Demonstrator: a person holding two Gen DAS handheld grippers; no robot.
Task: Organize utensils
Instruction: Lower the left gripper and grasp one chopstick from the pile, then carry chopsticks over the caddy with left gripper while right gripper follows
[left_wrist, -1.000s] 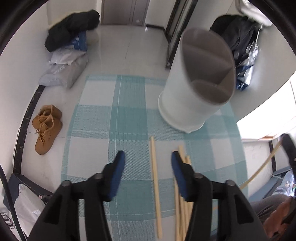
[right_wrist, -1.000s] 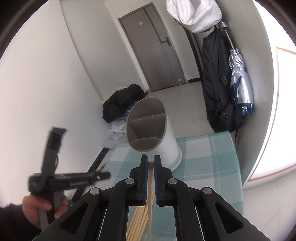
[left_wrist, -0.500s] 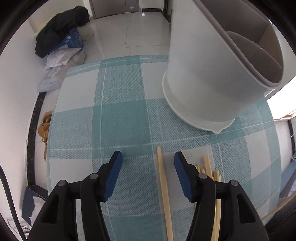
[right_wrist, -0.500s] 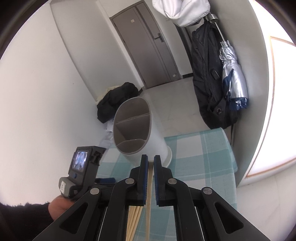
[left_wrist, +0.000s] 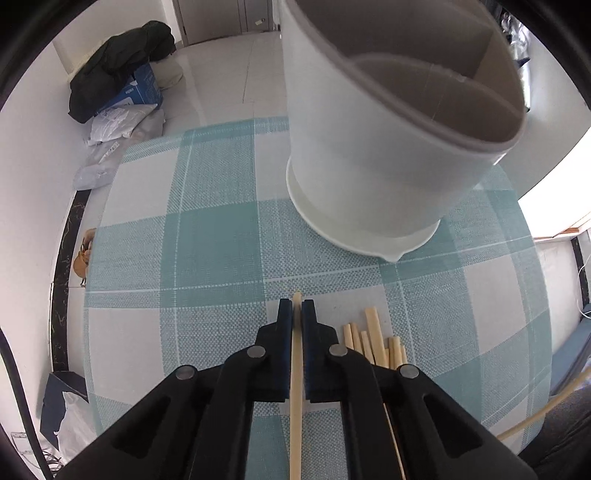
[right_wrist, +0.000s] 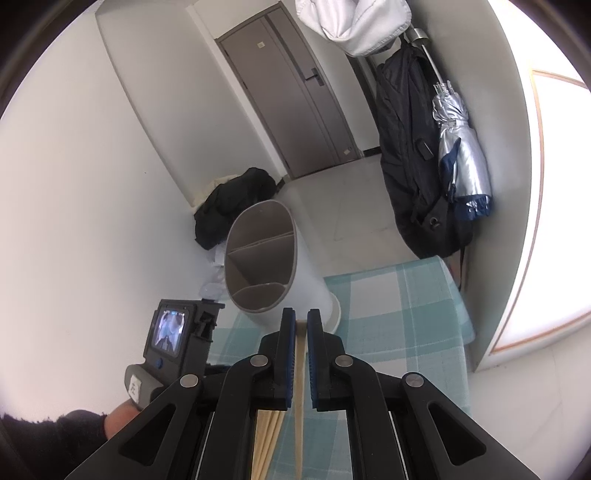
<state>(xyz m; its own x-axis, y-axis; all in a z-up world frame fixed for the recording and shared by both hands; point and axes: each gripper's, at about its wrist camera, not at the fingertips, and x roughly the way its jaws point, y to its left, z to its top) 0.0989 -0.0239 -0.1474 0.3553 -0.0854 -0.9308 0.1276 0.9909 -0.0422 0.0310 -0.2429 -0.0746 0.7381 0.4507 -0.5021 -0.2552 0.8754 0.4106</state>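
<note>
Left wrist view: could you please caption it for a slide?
Left gripper shut on a single chopstick on the checked cloth, white divided holder ahead.

a pale wooden chopstick (left_wrist: 296, 354) lies flat on the checked cloth, beside a loose bundle of chopsticks (left_wrist: 373, 341). the white, grey-lined, divided utensil holder (left_wrist: 373, 147) stands upright beyond them.

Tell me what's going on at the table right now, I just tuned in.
A person is sorting wooden chopsticks into a white utensil holder on a teal checked tablecloth. The left tongs have closed on a single chopstick lying apart from the loose pile. The right tongs are shut on another chopstick. The holder's compartments look empty.
</note>
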